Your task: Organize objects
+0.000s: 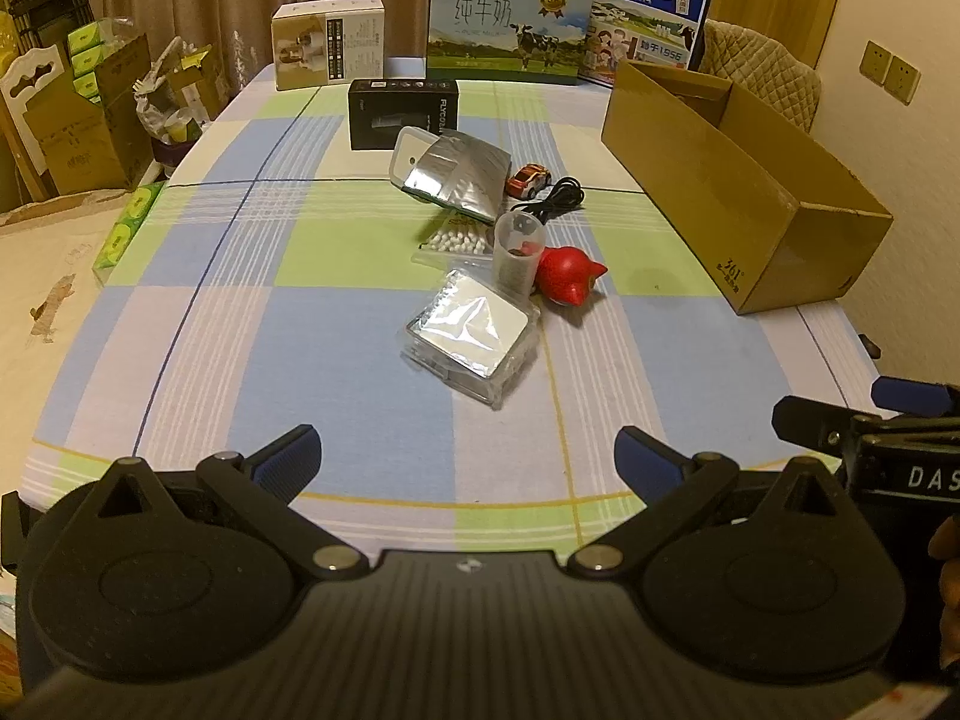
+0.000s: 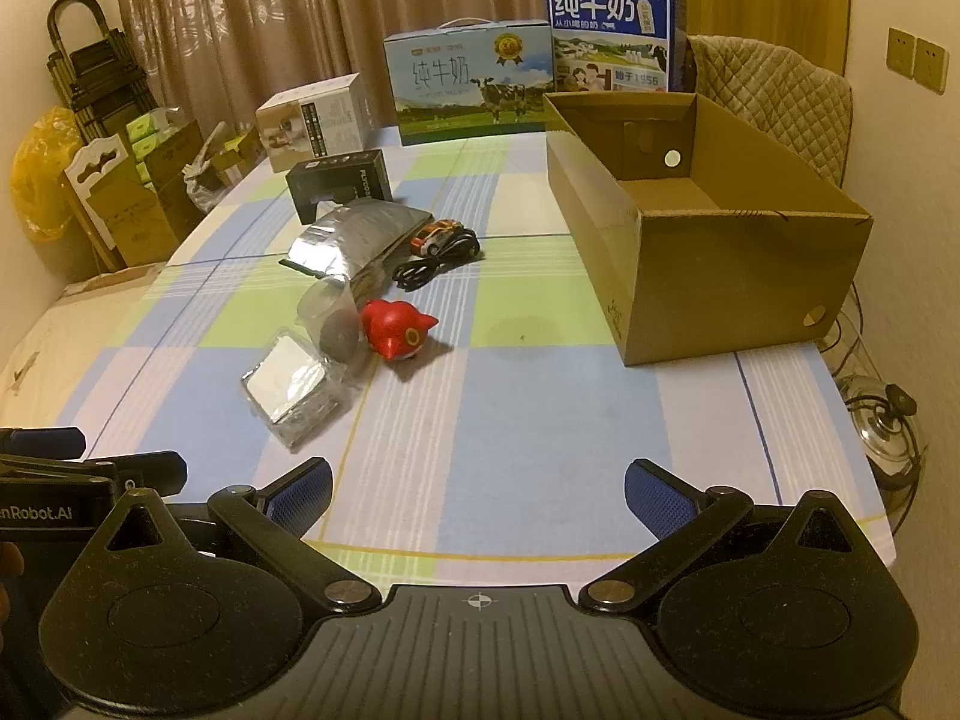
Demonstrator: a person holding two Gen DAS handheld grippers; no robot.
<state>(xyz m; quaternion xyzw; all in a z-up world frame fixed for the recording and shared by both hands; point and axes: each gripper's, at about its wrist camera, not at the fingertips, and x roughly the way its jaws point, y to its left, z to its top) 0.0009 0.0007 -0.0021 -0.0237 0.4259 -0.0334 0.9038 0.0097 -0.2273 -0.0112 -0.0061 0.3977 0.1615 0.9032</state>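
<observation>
Small objects lie clustered mid-table: a clear-wrapped pack [image 1: 471, 339] [image 2: 291, 387], a clear plastic cup [image 1: 517, 255] [image 2: 333, 318], a red bird toy [image 1: 567, 279] [image 2: 396, 330], a silver foil bag [image 1: 459, 171] [image 2: 354, 237], a toy car [image 1: 528, 178] [image 2: 435, 235], a black cable [image 1: 555, 198] [image 2: 435, 261] and a bag of white beads [image 1: 453, 240]. An open cardboard box [image 1: 744, 204] [image 2: 708, 228] stands to the right, with nothing showing inside. My left gripper [image 1: 465, 456] and right gripper [image 2: 477, 492] hover open over the near table edge, both holding nothing.
A black box [image 1: 402, 111] [image 2: 342, 180], a white carton [image 1: 330, 51] [image 2: 315, 120] and two milk cartons [image 1: 510, 24] [image 2: 471, 84] line the table's far side. A tissue pack [image 1: 129, 228] lies at the left edge. A padded chair [image 2: 774, 96] stands behind the box.
</observation>
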